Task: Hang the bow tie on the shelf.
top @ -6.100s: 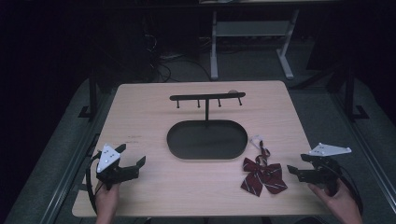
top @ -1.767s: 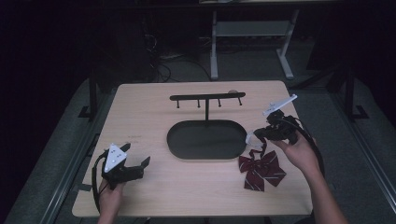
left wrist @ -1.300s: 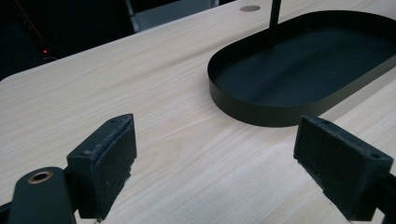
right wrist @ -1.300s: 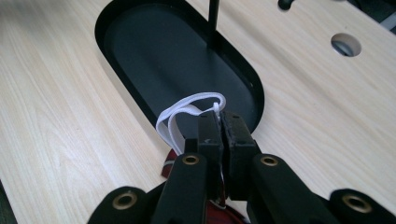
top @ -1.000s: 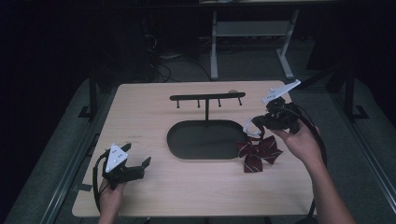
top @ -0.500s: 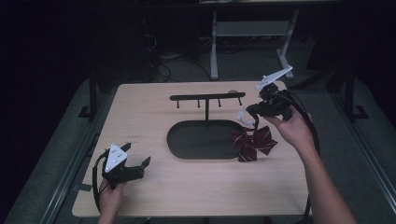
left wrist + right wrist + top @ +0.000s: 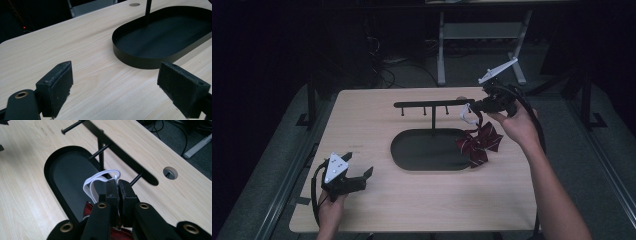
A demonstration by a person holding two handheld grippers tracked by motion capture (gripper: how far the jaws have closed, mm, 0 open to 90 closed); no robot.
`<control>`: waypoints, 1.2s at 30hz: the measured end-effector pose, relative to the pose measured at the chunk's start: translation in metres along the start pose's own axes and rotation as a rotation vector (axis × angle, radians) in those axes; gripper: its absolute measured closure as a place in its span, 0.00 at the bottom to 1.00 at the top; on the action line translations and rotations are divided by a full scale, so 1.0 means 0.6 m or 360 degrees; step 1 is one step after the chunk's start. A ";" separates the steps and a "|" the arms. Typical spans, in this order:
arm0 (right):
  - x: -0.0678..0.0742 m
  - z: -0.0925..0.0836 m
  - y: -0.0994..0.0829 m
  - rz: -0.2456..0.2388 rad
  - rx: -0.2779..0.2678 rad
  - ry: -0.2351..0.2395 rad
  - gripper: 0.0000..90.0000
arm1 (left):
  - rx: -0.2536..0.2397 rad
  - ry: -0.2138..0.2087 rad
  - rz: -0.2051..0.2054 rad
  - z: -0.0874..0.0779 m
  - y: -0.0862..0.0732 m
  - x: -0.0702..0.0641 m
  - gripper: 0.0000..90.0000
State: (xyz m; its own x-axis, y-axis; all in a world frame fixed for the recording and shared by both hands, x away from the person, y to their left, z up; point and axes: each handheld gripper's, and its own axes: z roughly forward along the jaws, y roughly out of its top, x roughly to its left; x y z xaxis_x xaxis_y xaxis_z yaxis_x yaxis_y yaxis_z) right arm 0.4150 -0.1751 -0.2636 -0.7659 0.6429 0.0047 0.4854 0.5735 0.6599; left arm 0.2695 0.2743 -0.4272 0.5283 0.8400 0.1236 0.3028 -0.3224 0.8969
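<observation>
At the far right of the wooden table (image 7: 362, 115), the right gripper (image 7: 475, 107) is held raised beside the right end of the black hanger stand (image 7: 433, 104). Its jaws are pressed together on the white elastic strap (image 7: 97, 182) of a dark red bow tie (image 7: 479, 142), which is seen dangling below it, over the right end of the stand's oval black tray (image 7: 422, 152). Near the front left corner, the left gripper (image 7: 362, 176) is held low over the table with its jaws spread wide and nothing between them; the tray (image 7: 150, 40) is seen ahead of it.
</observation>
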 end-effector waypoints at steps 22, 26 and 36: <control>-0.047 0.047 -0.007 0.0112 0.0051 -0.0032 0.96 | 0.0010 -0.0012 0.0015 0.005 0.001 -0.003 0.14; -0.049 0.047 -0.008 0.0113 0.0040 -0.0034 0.96 | 0.0007 -0.0013 0.0011 0.006 0.001 -0.003 0.14; -0.049 0.052 -0.012 0.0120 0.0051 -0.0048 0.96 | 0.0016 -0.0017 0.0024 0.005 0.002 -0.004 0.14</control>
State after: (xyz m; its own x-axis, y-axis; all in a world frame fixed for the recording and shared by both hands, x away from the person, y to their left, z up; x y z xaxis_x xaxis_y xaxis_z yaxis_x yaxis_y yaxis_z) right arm 0.4471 -0.1821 -0.2920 -0.7137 0.6998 0.0304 0.5551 0.5386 0.6339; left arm 0.2710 0.2705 -0.4280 0.5411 0.8305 0.1325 0.3029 -0.3394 0.8906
